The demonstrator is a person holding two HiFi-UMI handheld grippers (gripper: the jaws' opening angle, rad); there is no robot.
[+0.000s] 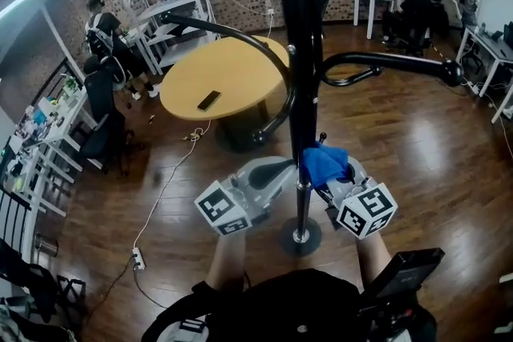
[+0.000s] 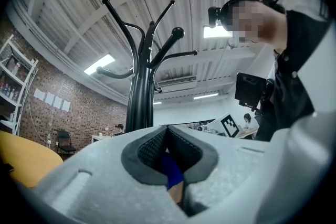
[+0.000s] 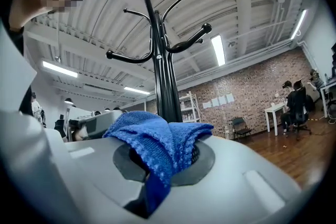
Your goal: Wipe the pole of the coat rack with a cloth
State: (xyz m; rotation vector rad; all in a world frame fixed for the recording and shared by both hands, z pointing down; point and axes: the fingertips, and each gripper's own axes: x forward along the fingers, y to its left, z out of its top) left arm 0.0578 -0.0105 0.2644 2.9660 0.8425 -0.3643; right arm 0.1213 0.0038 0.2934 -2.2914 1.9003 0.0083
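**A:** Where is the cloth sitting at this moment?

**B:** The right gripper (image 1: 335,177) is clamping the blue cloth (image 1: 323,163), its jaws closing on a bunched fold, just right of centre in the head view. The cloth seems to be pressing against the right side of the pole (image 1: 303,116). It is low down, just above where the black tube is giving way to a thinner shiny section.

**A:** And the other gripper?

**B:** The left gripper (image 1: 280,171) is hovering just left of the pole at about the same height. Its jaws are meeting at the tips and gripping nothing I can make out. A blue sliver is showing through the slit below them, probably the cloth beyond.

**A:** So how far along is the wiping?

**B:** I'm judging it as under way at the lower part. No dust or streaks are showing, so I can't tell which stretches are done. A long run of pole is rising above the cloth to the hooks (image 1: 385,60) in the upper frame, and the short shiny part is dropping to the round base (image 1: 300,237). Either may be waiting for the cloth.

**A:** Anything farther back?

**B:** A round yellow table (image 1: 232,64) is standing upper left of centre, with a dark phone (image 1: 208,100) lying on it. People are sitting at desks by the brick wall.
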